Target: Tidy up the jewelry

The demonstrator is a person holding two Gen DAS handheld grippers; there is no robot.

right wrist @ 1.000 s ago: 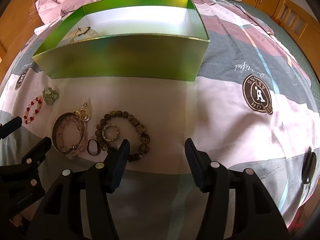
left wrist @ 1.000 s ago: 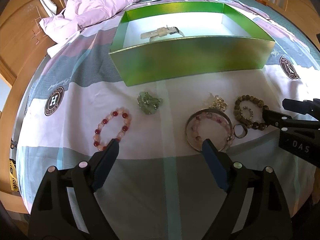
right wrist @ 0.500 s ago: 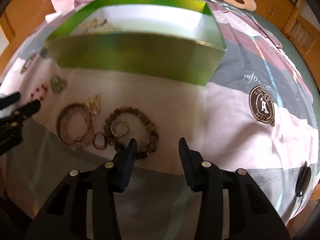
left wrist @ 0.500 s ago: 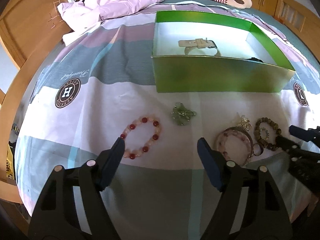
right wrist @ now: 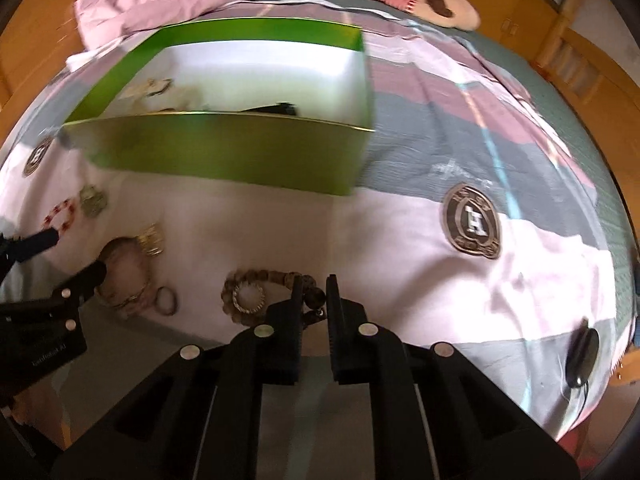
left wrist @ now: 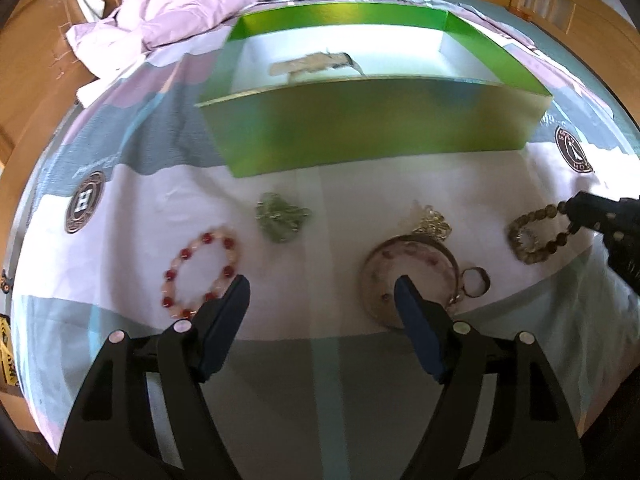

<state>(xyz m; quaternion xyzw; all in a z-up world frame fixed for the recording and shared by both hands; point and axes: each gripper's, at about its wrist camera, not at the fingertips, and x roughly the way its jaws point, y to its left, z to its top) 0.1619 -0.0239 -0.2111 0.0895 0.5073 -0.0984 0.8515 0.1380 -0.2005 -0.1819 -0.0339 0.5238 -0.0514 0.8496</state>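
Right gripper (right wrist: 311, 294), jaws just closed, pinches the brown wooden-bead bracelet (right wrist: 256, 278) lying on the patchwork bedspread (right wrist: 420, 264) before the green cardboard box (right wrist: 224, 152) (watch inside); left gripper (left wrist: 322, 294) hovers released over the red-and-pink bead bracelet (left wrist: 202, 272).

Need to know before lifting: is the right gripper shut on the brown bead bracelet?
Shut on it: right gripper fingers pinch the brown bead bracelet between them.
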